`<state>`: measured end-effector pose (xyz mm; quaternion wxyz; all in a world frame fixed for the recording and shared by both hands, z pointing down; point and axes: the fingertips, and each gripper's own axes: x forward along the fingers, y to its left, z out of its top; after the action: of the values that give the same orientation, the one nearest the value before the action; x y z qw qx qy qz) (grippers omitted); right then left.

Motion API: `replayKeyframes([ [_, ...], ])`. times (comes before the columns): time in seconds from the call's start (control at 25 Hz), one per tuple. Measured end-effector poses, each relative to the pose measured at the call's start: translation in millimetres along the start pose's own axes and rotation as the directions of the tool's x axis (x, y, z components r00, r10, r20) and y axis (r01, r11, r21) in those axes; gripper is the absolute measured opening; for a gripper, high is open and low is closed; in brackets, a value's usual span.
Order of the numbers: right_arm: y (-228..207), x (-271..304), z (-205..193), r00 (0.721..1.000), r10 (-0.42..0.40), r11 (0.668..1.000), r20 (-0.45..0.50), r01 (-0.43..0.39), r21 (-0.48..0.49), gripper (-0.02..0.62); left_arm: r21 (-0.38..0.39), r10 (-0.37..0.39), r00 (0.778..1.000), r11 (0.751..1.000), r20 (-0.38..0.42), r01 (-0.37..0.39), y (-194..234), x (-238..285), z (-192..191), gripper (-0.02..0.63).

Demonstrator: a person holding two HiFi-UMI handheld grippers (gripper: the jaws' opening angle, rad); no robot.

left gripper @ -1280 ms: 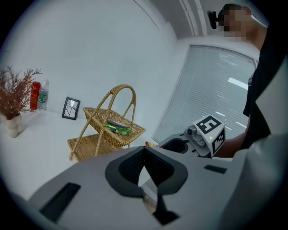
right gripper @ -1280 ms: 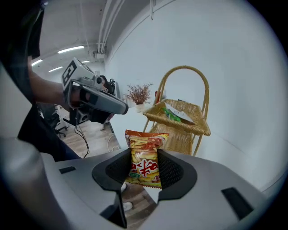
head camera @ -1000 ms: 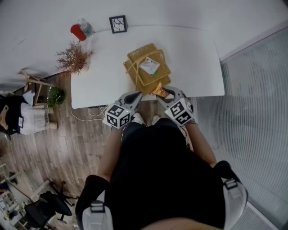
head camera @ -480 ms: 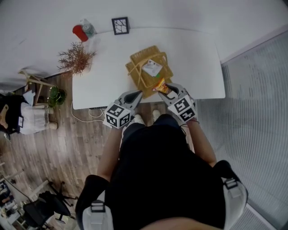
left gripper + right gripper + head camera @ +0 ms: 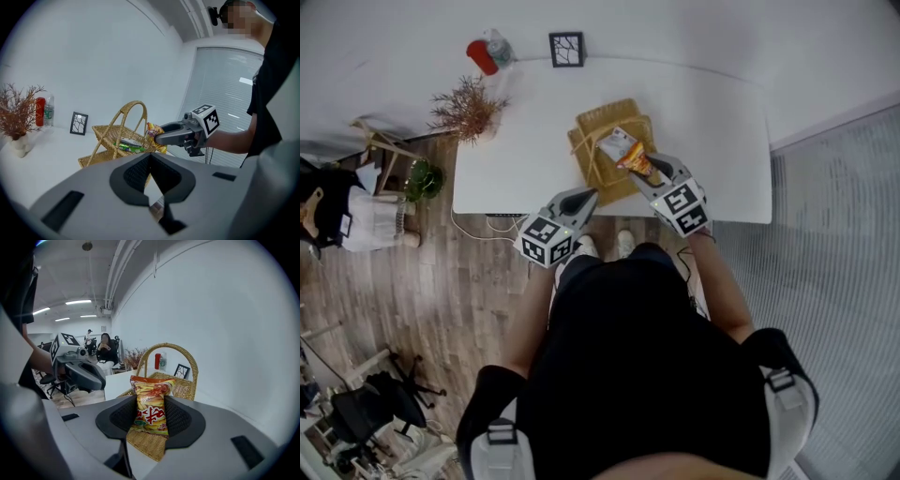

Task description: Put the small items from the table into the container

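Left gripper [image 5: 585, 196] sits over the near edge of the table [image 5: 712, 122], jaws together, nothing between them. It is just near-left of the wicker basket [image 5: 592, 117] and not touching it. Right gripper [image 5: 643, 169] is clamped on the orange snack packet [image 5: 150, 405]. The packet stands upright between the two pads, its top sticking out past the fingertips. From the head view the packet [image 5: 635, 159] hangs over the basket's near-right rim, above the basket, contact unclear. The basket stands by the table's near edge, handle up, with a white-and-green packet [image 5: 617, 142] lying inside. Far edge of the table: picture frame [image 5: 566, 49]. Far-left corner: red can [image 5: 479, 56], bottle [image 5: 497, 45], dried plant [image 5: 469, 105].
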<state>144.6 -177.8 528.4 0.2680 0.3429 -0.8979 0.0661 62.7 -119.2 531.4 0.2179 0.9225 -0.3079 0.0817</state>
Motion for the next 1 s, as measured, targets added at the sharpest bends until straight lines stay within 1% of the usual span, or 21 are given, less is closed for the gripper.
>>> replayKeyframes([
  [0.12, -9, 9, -4, 1.000, 0.023, 1.000, -0.001, -0.023, 0.005, 0.179, -0.012, 0.025, 1.000, 1.000, -0.004, -0.025, -2, 2, -2, 0.002],
  [0.36, -17, 24, -2, 0.997, 0.070, 0.997, 0.033, -0.070, 0.027, 0.179, -0.033, 0.077, 0.997, 0.996, -0.016, -0.078, 2, 1, -9, 0.003],
  [0.56, -22, 34, -2, 0.995, 0.088, 0.996, 0.047, -0.089, 0.011, 0.181, -0.042, 0.111, 0.994, 0.993, -0.010, -0.112, 5, 3, -9, 0.003],
  [0.64, -21, 34, 3, 0.992, 0.101, 0.994, 0.071, -0.103, 0.029, 0.187, -0.045, 0.118, 0.993, 0.992, -0.008, -0.118, 4, 4, -9, 0.003],
  [0.72, -21, 34, 10, 0.989, 0.114, 0.992, 0.099, -0.119, 0.045, 0.207, -0.047, 0.125, 0.992, 0.991, -0.007, -0.125, 6, 4, -8, 0.002],
  [0.84, -23, 37, 16, 0.986, 0.121, 0.992, 0.115, -0.125, 0.027, 0.232, -0.048, 0.136, 0.991, 0.990, -0.003, -0.136, 8, 8, -6, 0.002],
  [1.0, -23, 32, 21, 0.984, 0.126, 0.992, 0.125, -0.128, 0.012, 0.235, -0.044, 0.141, 0.990, 0.989, 0.004, -0.141, 8, 10, -1, 0.003],
])
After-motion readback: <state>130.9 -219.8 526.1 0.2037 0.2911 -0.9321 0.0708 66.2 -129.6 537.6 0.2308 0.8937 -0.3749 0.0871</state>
